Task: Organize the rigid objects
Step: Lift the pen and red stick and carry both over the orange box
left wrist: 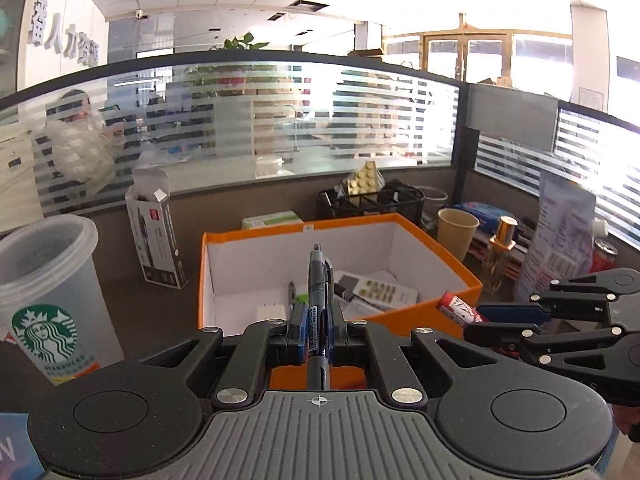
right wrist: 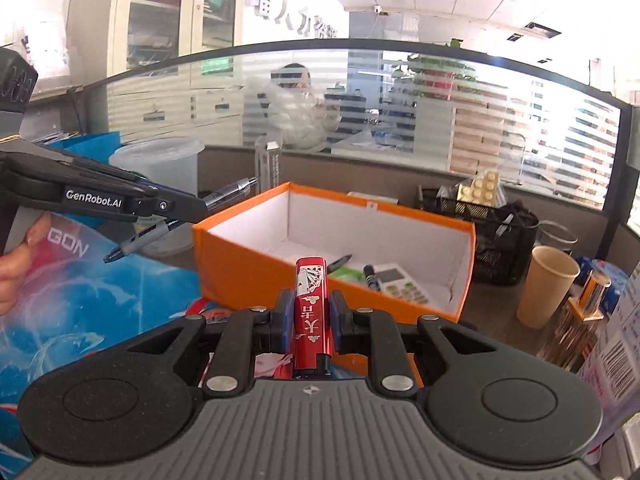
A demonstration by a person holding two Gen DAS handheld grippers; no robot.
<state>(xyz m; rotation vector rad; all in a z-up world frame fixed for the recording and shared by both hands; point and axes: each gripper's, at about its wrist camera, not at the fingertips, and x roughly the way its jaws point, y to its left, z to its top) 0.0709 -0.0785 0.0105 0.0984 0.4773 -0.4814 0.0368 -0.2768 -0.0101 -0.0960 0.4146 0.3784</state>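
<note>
My left gripper [left wrist: 318, 330] is shut on a blue pen [left wrist: 318, 280], which stands up between the pads. It hangs just in front of the orange box [left wrist: 452, 256]. In the right wrist view the same left gripper [right wrist: 192, 210] comes in from the left with the pen [right wrist: 230, 192] slanting across it. My right gripper [right wrist: 310, 320] is shut on a red card pack [right wrist: 311, 296] with playing cards printed on it, held before the orange box [right wrist: 248, 264]. That pack [left wrist: 458, 308] and the right gripper [left wrist: 486, 326] also show at the right of the left wrist view. A remote control [right wrist: 404, 284] and a marker [right wrist: 371, 276] lie inside the box.
A Starbucks cup [left wrist: 52, 300] stands at the left and a tall pen carton [left wrist: 158, 236] behind it. A paper cup [left wrist: 456, 232], a black mesh organizer [left wrist: 372, 200], a gold bottle [left wrist: 502, 248] and a printed bag [left wrist: 560, 240] crowd the right. A blue printed sheet [right wrist: 80, 292] covers the desk below.
</note>
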